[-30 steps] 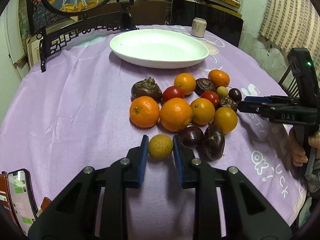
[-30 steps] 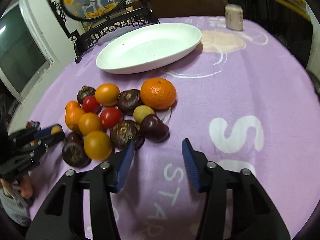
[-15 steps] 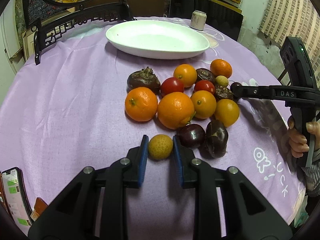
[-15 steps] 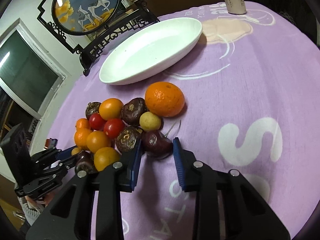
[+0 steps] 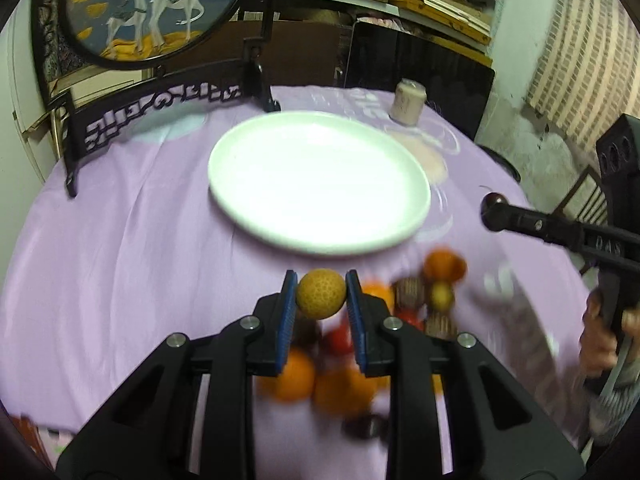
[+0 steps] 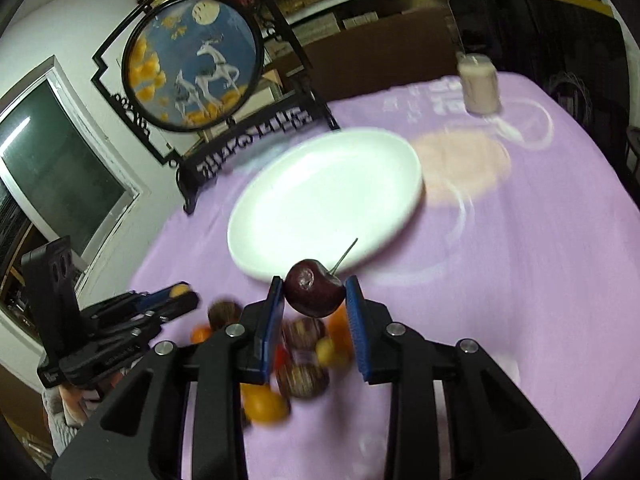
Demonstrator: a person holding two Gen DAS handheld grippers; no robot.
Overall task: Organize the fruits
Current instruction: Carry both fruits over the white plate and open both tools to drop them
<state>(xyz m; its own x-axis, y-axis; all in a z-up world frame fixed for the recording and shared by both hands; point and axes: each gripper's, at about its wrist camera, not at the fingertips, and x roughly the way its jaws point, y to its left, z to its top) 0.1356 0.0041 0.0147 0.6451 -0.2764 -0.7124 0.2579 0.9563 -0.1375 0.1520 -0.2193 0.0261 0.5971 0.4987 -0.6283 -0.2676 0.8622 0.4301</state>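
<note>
My left gripper (image 5: 321,295) is shut on a small yellow bumpy fruit (image 5: 321,294) and holds it in the air above the fruit pile (image 5: 352,364), short of the white oval plate (image 5: 256,204). My right gripper (image 6: 315,294) is shut on a dark red cherry (image 6: 314,294) with a thin stem, lifted over the near rim of the plate (image 6: 256,216). In the left wrist view the right gripper (image 5: 494,212) holds the cherry to the right of the plate. The left gripper (image 6: 180,294) shows in the right wrist view at the left.
A purple cloth (image 5: 120,264) covers the round table. A black stand with a round deer picture (image 5: 140,12) is behind the plate. A pale can (image 5: 408,104) stands at the far right of the plate. Oranges, tomatoes and dark fruits lie blurred under the grippers.
Both grippers have lifted off the table with their fruits and moved towards the plate. The right gripper shut on the cherry; half a second ago it was still around it on the cloth.
</note>
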